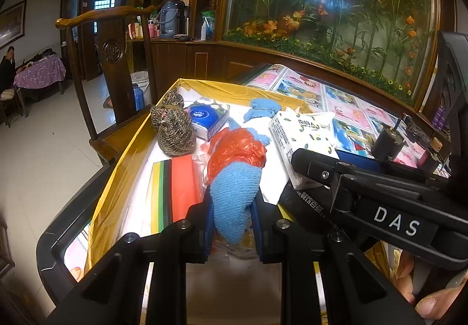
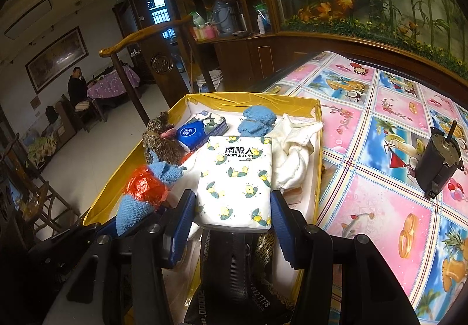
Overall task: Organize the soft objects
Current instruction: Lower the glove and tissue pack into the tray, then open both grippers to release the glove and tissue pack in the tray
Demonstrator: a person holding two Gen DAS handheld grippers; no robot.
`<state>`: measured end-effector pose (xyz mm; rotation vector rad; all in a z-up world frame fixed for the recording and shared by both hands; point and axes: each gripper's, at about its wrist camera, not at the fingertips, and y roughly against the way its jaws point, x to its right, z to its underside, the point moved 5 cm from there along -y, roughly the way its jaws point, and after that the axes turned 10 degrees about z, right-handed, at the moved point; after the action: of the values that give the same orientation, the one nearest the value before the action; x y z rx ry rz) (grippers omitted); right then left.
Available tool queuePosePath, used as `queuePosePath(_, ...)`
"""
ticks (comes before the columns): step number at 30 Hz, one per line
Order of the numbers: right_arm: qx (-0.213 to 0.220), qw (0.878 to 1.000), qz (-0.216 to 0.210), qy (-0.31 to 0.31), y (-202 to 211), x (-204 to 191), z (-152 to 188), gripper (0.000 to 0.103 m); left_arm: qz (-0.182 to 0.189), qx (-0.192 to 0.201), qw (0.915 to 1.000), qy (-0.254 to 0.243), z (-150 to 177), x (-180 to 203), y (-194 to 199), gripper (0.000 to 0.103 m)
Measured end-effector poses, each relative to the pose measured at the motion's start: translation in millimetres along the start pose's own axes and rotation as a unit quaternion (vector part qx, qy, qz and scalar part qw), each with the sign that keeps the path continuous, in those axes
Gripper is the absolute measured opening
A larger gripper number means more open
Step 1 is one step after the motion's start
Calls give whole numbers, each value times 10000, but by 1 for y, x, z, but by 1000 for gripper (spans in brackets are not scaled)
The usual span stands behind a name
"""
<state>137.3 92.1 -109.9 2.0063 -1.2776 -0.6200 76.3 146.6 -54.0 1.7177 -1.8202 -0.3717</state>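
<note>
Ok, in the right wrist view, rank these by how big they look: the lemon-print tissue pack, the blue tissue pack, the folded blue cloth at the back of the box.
1. Lemon-print tissue pack, largest by far, though it is nearest the camera.
2. Blue tissue pack.
3. Folded blue cloth.
The last two look close in size; that order is unsure.

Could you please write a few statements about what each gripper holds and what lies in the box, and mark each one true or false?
1. The left gripper is shut on the blue knitted piece. True.
2. The right gripper holds the blue tissue pack. False: it holds the lemon-print tissue pack.
3. The white cloth lies inside the yellow-lined box. True.
4. The small motor stands inside the box. False: it stands on the patterned tablecloth.
</note>
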Motion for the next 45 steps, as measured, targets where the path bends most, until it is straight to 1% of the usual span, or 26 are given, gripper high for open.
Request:
queuePosePath(10, 28, 10000, 7, 18, 0, -2, 0, 57, -1, 6, 10000, 2, 0, 0, 0, 22)
queuePosePath(19, 31, 10000, 1, 5, 1, -1, 0, 57, -10, 2, 10000, 9, 0, 0, 0, 26)
queuePosePath(28, 65, 10000, 11, -1, 2, -2, -1, 57, -40, 8, 10000, 4, 1, -2, 1, 34)
queuePosePath(35, 175, 9998, 8, -14, 7, -2, -5, 58, -38, 13, 10000, 8, 1, -2, 1, 47)
queuePosePath(40, 184, 9998, -6, -46, 8, 0, -6, 58, -72, -17, 10000, 25, 0, -3, 2, 51)
queuePosePath(42, 215, 9997, -11, -62, 9, 0, -6, 61, -79, -25, 10000, 22, 0, -3, 2, 53)
queuePosePath(43, 241, 9997, -14, -69, 10, -1, -7, 64, -85, -21, 10000, 22, -1, -3, 2, 54)
queuePosePath(45, 296, 9995, -16, -83, 14, 1, -6, 68, -68, -34, 10000, 4, -1, -3, 2, 61)
